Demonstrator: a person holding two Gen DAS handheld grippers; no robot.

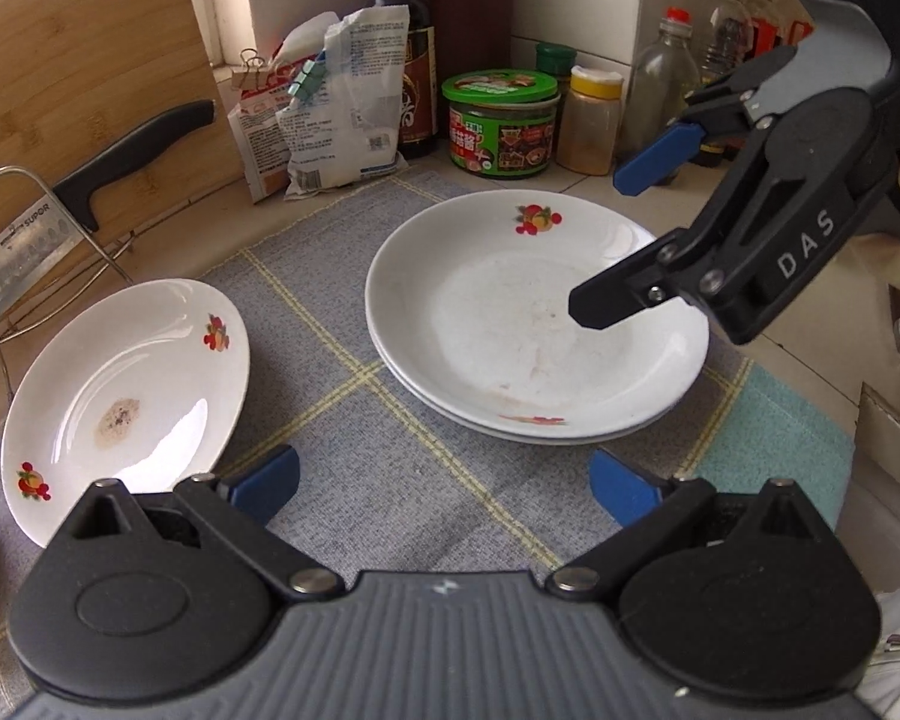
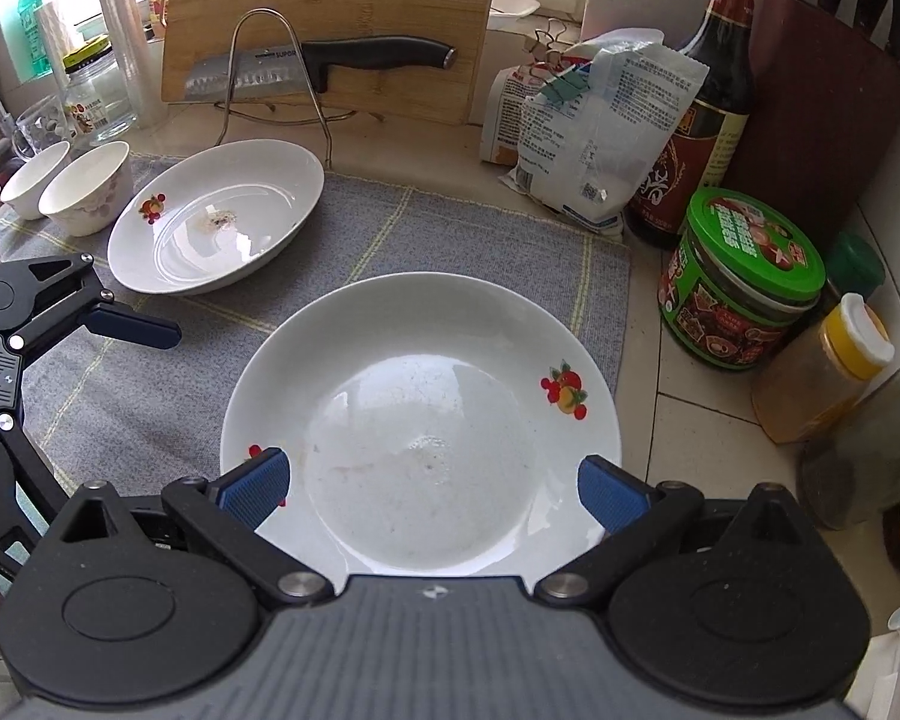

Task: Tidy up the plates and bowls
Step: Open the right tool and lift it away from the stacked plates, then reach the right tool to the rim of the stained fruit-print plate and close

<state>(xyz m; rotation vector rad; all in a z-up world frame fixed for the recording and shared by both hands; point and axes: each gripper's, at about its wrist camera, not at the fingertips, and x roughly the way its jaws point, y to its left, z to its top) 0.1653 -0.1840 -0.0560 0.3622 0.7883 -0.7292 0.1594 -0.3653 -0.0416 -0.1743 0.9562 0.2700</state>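
Two white plates with fruit prints sit stacked [image 1: 534, 324] on the grey checked mat [image 1: 390, 468]. My right gripper [image 1: 609, 240] hovers open over the stack's right side; in its own view the open fingers [image 2: 432, 474] straddle the top plate [image 2: 420, 372] without touching it. A third plate [image 1: 132, 396] with a brown stain lies alone on the mat's left. My left gripper [image 1: 444, 474] is open and empty, low over the mat between the lone plate and the stack. Two small white bowls [image 2: 87, 186] stand beyond the lone plate [image 2: 216, 216].
A bamboo cutting board [image 2: 330, 18] and a knife [image 2: 306, 63] on a wire rack line the back. Clipped bags [image 2: 588, 138], a dark sauce bottle [image 2: 708, 102], a green-lidded jar [image 2: 744, 282] and spice bottles [image 2: 822, 372] crowd the right. A glass jar [image 2: 99, 90] stands far left.
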